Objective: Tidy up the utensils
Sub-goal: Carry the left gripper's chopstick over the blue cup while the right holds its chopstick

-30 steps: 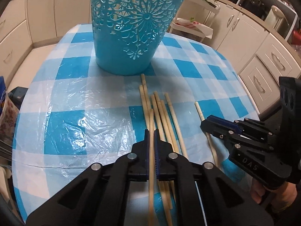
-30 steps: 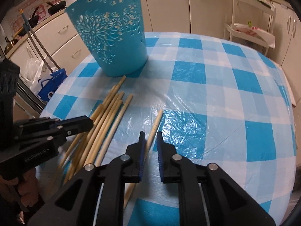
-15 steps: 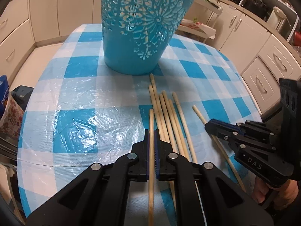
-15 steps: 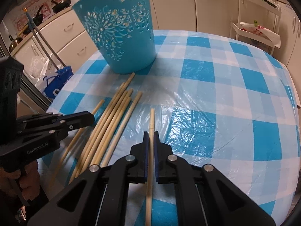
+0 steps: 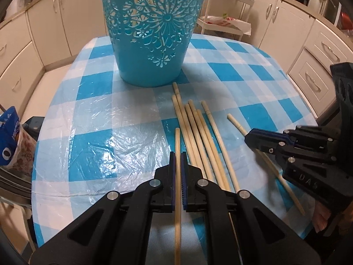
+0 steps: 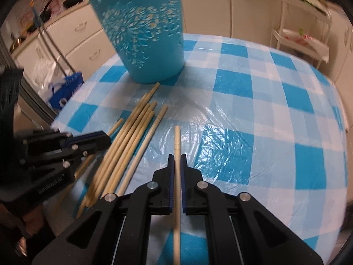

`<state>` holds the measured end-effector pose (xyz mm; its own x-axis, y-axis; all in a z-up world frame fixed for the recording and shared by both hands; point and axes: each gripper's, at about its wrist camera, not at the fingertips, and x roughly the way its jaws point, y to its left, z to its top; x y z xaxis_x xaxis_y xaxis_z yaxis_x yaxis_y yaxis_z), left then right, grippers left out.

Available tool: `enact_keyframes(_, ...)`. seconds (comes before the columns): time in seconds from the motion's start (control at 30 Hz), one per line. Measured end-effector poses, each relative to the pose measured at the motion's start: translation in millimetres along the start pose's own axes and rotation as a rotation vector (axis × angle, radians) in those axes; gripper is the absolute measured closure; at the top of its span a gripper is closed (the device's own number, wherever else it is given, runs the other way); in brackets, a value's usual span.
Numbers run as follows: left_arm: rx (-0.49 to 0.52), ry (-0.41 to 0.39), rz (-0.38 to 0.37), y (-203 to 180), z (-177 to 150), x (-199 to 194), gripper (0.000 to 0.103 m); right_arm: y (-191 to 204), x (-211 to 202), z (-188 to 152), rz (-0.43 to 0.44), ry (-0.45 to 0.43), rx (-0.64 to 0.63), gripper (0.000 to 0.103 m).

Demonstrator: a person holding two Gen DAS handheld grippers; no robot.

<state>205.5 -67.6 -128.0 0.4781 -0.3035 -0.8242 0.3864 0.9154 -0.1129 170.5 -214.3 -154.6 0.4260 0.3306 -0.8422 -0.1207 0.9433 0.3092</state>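
Note:
A tall turquoise holder [image 5: 152, 33] [image 6: 145, 35] with cut-out flowers stands at the far side of a round table with a blue-and-white checked cloth [image 5: 88, 114] [image 6: 253, 110]. Several wooden chopsticks [image 5: 198, 137] [image 6: 130, 141] lie in a loose bundle in front of it. My left gripper [image 5: 177, 154] [image 6: 106, 139] is shut on one chopstick [image 5: 177, 141], which runs back between its fingers. My right gripper [image 6: 177, 156] [image 5: 248, 135] is shut on another chopstick [image 6: 177, 139] [image 5: 236, 123], to the right of the bundle.
Cream kitchen cabinets [image 5: 308, 50] ring the table. A white wire rack [image 5: 222, 22] stands behind it, and a blue bag [image 6: 66, 86] sits on the floor at the left. The table edge curves close at both sides. A person's hand [image 6: 26, 231] holds the left gripper.
My right gripper's jaws have closed onto the single chopstick. My left gripper has lifted its chopstick clear of the bundle and shifted a little to the left.

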Motion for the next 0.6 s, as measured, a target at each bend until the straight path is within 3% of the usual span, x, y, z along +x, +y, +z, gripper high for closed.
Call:
enact_keyframes(0.17, 0.008, -0.084, 0.038, -1, -2, -23, 0.099, -15, -17, -7, 0.089, -0.090, 0.136, 0.097)
enact_keyframes(0.3, 0.027, -0.175, 0.052, -7, 0, -50, 0.099, -18, -30, -11, 0.110, -0.157, 0.182, 0.097)
enact_keyframes(0.6, 0.050, -0.352, 0.033, -20, 9, -110, 0.099, -35, -30, -22, 0.144, -0.196, 0.277, 0.097)
